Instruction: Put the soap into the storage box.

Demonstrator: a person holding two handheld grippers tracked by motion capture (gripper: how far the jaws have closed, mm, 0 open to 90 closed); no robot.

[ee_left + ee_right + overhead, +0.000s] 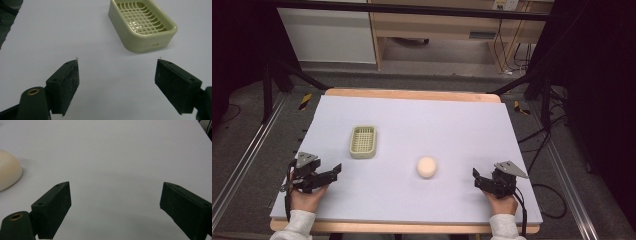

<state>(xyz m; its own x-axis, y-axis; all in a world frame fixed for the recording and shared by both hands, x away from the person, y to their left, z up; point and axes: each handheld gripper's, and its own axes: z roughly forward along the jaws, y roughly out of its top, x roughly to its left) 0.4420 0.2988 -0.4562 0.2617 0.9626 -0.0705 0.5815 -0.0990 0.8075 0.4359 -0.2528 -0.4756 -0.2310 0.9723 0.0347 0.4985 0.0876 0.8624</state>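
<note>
Your left claw (329, 175) rests at the near left of the desk (452, 120), its jaws spread wide with nothing between them. In the left gripper view the pale green basket (142, 23) sits upright beyond the jaws, a little to the right, well apart from them. From above, that basket (363, 141) lies on the left half of the desk, farther away than your left hand (307, 197). Your right claw (479, 180) sits at the near right, jaws also wide apart and empty. The cream round ball (427, 167) lies between your two claws, nearer the right one, and shows at the left edge of the right gripper view (8, 173).
</note>
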